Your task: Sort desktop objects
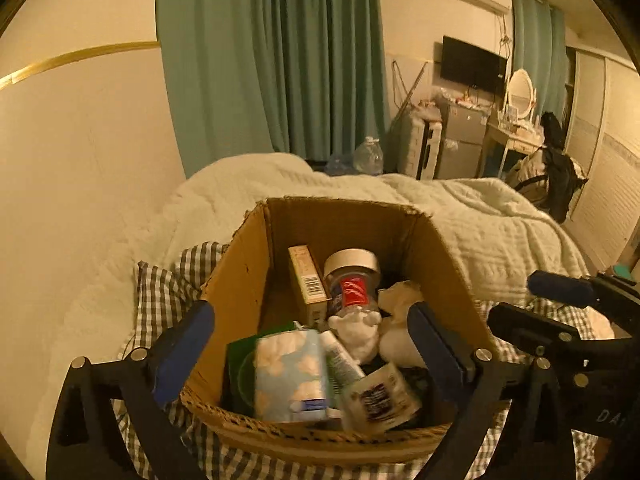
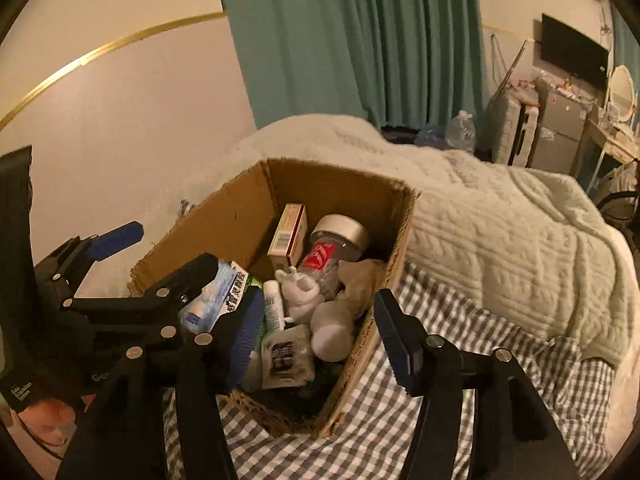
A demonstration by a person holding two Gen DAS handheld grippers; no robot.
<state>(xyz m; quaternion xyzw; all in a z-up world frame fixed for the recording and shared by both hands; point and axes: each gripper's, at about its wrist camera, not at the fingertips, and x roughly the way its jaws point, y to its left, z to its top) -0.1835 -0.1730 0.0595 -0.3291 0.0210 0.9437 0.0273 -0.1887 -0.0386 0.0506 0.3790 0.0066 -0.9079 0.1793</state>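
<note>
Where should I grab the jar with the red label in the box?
Grip the jar by its pale lid, coming from above. It leans lid-up against the small carton, and the lid is its most exposed part; its base is buried among other items.

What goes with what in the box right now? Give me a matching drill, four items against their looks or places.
Items:
1. jar
2. tissue pack
3. figurine
4. slim carton

Descriptions:
A. white, lying just in front of the jar
B. red label, pale lid
C. barcode on one end, leaning near the box's far-left inside wall
D. blue with white clouds, at the box's near edge

Pairs: 1-B, 2-D, 3-A, 4-C
</note>
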